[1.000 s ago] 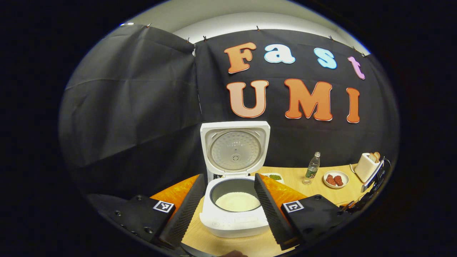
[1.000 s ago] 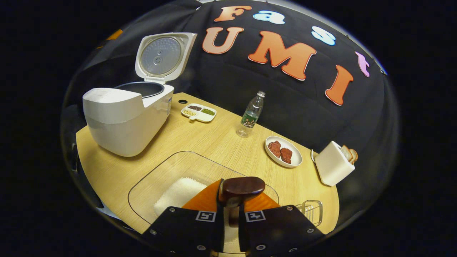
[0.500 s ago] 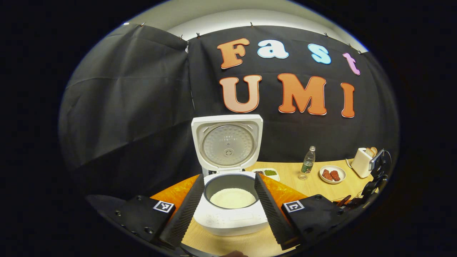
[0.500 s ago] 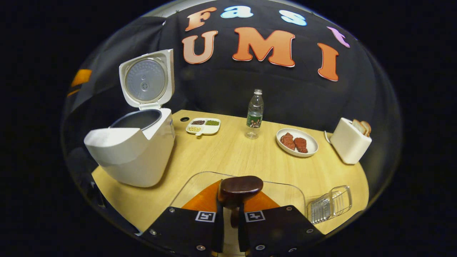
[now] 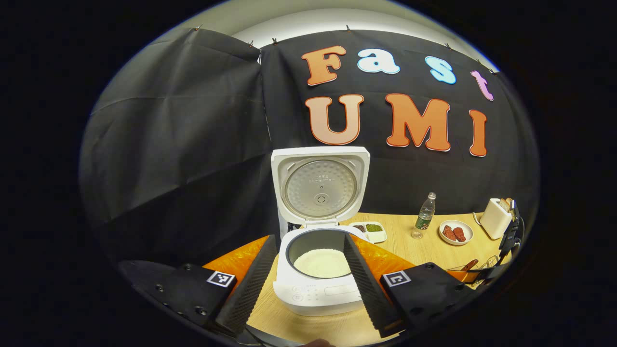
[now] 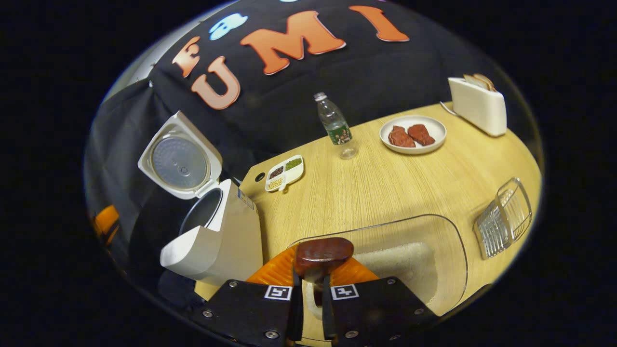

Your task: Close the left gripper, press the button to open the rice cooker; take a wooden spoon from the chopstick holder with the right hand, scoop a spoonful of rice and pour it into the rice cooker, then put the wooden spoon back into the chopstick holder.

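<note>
My right gripper (image 6: 308,284) is clamped on the wooden spoon (image 6: 322,254), both fingers pressed against its handle, with the dark bowl standing up just past the fingertips, its long axis running along my fingers. Directly beneath the spoon sits the clear rice container (image 6: 424,270); the wire chopstick holder (image 6: 503,217) lies to its right, near the table's (image 6: 385,188) edge. The rice cooker (image 6: 217,241) stands to the left of the spoon, lid up, inner pot open. I judge the next carry goes leftward, over that rim. My left gripper (image 5: 308,274) is spread wide and empty, framing the cooker's rice-filled pot (image 5: 322,262) from the front.
</note>
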The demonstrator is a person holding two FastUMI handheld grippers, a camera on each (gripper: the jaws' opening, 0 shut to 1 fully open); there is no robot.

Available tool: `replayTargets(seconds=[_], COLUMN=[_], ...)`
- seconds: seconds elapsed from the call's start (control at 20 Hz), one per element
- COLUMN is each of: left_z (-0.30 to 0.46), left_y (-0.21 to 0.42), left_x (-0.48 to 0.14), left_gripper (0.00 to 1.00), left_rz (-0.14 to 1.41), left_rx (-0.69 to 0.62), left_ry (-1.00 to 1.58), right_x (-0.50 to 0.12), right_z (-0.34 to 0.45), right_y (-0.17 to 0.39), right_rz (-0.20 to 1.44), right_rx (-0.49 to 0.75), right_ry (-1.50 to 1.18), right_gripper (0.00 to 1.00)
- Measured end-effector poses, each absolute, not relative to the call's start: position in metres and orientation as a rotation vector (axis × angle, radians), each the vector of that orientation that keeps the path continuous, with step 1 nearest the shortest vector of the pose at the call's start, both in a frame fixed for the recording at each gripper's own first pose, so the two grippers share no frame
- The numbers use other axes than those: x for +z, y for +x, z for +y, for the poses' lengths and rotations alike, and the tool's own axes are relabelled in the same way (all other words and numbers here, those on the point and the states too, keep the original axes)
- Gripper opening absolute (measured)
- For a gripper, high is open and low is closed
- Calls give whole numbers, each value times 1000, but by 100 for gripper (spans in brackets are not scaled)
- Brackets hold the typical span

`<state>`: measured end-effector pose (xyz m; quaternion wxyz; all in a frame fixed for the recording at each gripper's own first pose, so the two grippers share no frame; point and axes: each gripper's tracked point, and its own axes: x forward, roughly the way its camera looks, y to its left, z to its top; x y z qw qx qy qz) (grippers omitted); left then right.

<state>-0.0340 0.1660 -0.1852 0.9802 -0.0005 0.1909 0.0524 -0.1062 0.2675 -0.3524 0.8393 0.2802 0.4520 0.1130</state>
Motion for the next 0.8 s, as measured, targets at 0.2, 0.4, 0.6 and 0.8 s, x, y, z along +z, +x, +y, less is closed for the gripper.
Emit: replayTargets(seconds=[0.2,0.4,0.6,0.8], left_z=[159,144,114,85], left_y=[-28,-24,-19,-11], left_x=[-185,-187,-190,-183], left_gripper=[96,95,95,96], left_rz=[383,391,416,403], left_rx=[89,64,18,-23], left_ry=[4,-5,-61,-52], right_x=[-360,-358,-350,-329], right_z=[251,233,212,179], right_y=[-111,-115,-116,-99], right_rz=[1003,1005,973,906], right_rx=[192,148,129,99], right_ry=[797,986,1074,1177], right_gripper=[16,15,15,15])
